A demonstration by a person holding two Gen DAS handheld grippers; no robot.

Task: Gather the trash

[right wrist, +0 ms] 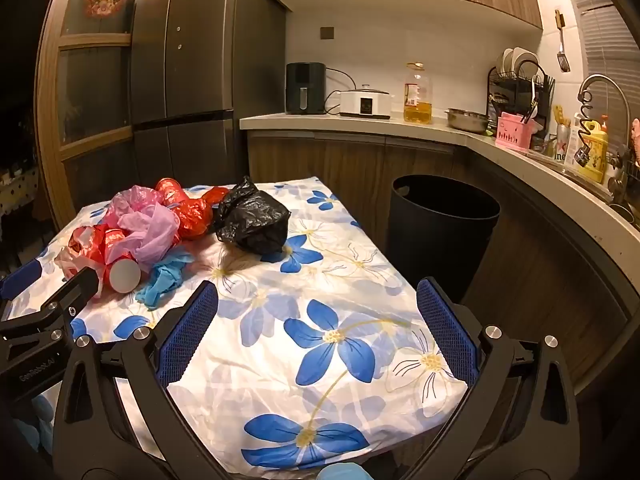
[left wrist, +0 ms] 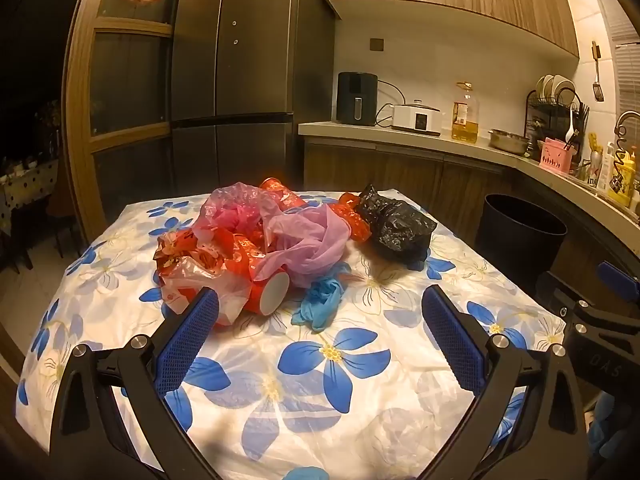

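A heap of trash sits on the flowered tablecloth (left wrist: 332,364), and everything else arranges itself around that pile. At its heart lies a pink plastic bag (left wrist: 308,240), tangled with red wrappers (left wrist: 224,252). A red cup (left wrist: 269,294) lies on its side at the pile's near edge, and a blue glove (left wrist: 320,304) is crumpled just beside the cup. A black bag (right wrist: 252,216) rests at the pile's right end. Beyond the table's right side stands a dark bin (right wrist: 440,220), well apart from the pile. The left gripper (left wrist: 320,320) hovers near the pile, jaws spread, holding nothing. The right gripper (right wrist: 318,312) hangs right of the pile, jaws likewise spread wide.
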